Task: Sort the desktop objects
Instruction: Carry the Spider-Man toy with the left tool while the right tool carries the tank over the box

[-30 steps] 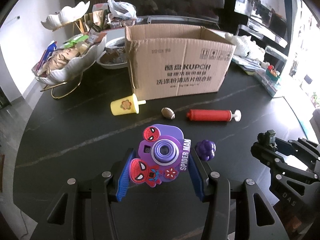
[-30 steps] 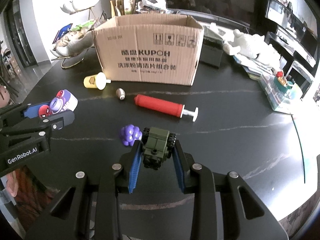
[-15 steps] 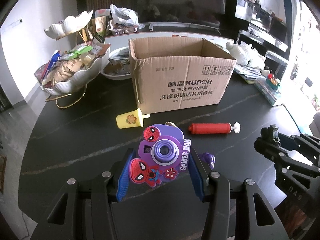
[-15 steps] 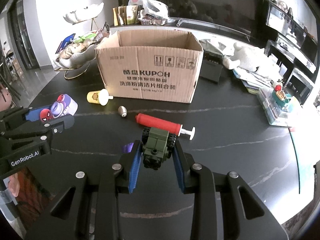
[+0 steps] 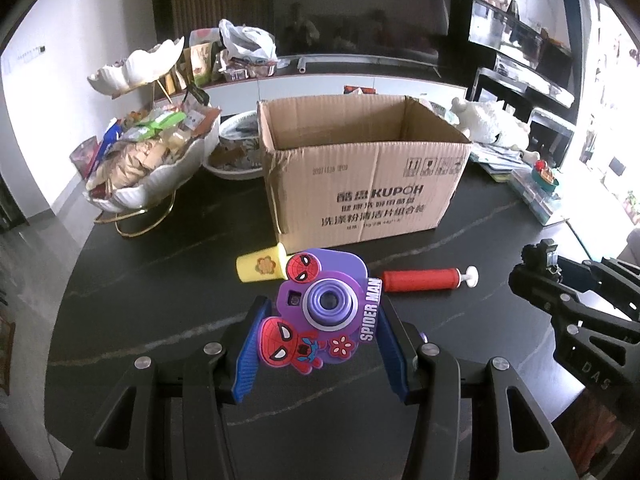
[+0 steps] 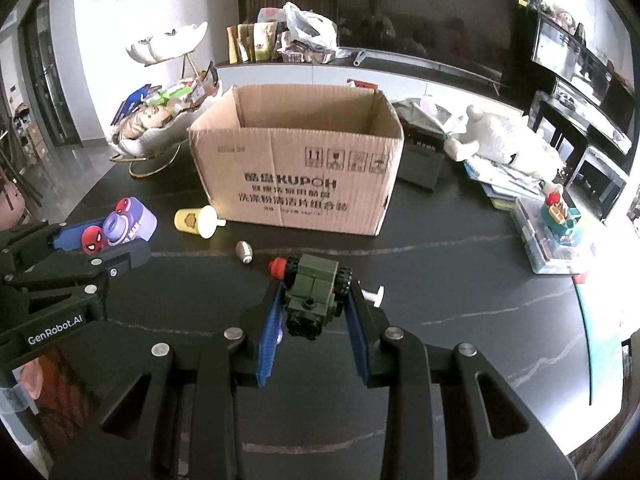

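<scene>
Already your left gripper (image 5: 320, 336) clamps the purple plastic Spider-Man toy camera (image 5: 325, 309) at lower centre; your right gripper (image 6: 314, 310) pinches the green brick-built toy tank (image 6: 314, 286). Both look light, rigid; side grips suit. Beyond, upper centre, waits the open cardboard box (image 5: 360, 168).

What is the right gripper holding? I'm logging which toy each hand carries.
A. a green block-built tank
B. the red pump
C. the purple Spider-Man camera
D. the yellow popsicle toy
A: in the right wrist view the right gripper has its blue pads closed on the green tank, while the Spider-Man camera sits in the left gripper.
</scene>
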Motion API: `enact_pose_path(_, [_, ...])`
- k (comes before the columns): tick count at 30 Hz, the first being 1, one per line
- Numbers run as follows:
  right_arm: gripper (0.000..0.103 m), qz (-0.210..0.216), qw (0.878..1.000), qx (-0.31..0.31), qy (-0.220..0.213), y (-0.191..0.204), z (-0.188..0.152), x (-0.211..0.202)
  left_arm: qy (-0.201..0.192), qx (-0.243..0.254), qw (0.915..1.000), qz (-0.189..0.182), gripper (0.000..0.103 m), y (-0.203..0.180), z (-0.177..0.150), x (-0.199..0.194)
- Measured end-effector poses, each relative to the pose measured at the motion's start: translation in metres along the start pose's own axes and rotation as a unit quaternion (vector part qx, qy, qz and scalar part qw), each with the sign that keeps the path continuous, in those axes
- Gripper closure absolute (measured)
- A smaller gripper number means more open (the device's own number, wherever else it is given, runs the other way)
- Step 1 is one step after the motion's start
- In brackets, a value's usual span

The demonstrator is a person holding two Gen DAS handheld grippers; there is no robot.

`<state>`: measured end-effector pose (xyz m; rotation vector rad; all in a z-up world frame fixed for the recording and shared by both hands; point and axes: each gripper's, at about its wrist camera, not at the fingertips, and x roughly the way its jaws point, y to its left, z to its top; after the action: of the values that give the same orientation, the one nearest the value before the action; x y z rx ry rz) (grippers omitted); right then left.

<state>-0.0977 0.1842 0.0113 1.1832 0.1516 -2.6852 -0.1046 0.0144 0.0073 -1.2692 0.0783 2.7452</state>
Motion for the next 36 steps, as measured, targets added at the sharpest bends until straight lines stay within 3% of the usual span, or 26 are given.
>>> enact_pose_path(22, [0.075, -0.001, 1.000, -0.001, -0.028, -0.015, 0.040, -0.008, -0.037, 0.003, 0.9993, 0.003, 0.055, 0.003, 0.047, -0.010])
enact_pose_path(36, [0.075, -0.008, 0.999, -0.013, -0.035, -0.017, 0.061, -0.006, -0.041, 0.005, 0.9991, 0.004, 0.055, 0.005, 0.063, -0.006])
